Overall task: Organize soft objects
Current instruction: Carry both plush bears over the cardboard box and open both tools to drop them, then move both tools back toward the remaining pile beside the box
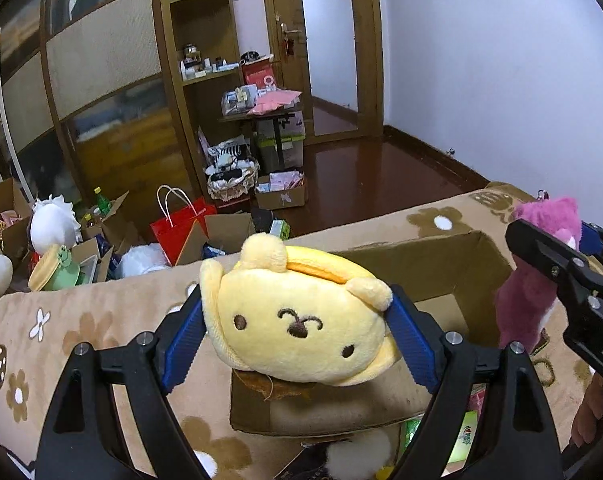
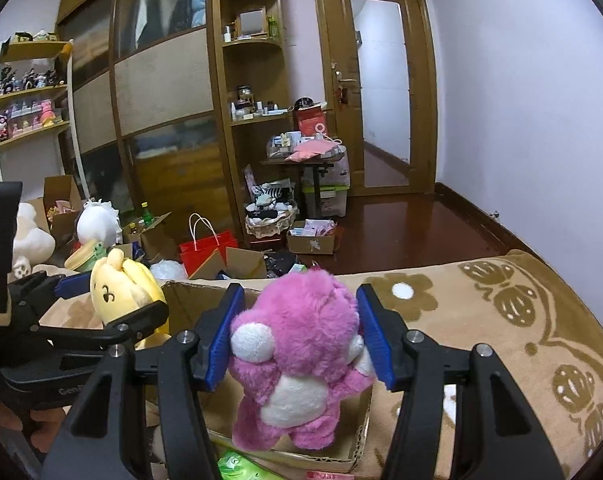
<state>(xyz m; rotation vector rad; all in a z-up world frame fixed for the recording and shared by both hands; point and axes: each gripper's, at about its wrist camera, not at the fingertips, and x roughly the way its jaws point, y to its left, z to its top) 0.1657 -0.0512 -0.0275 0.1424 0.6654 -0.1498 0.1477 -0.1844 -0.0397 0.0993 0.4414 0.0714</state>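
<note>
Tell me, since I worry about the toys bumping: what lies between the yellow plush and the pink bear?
Only the open cardboard box below; no object separates the yellow plush from the pink bear, per the left wrist view.

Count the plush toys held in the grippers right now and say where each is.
2. The yellow plush is clamped in the left gripper above the cardboard box. The pink plush bear is clamped in the right gripper, over the same box. Other plush toys lie unheld in the background clutter.

Red paper bag (image 2: pixel 208 249) beside open floor boxes, wicker basket (image 2: pixel 270 224) below wooden shelves (image 2: pixel 251 80), closed door (image 2: pixel 377 92).
</note>
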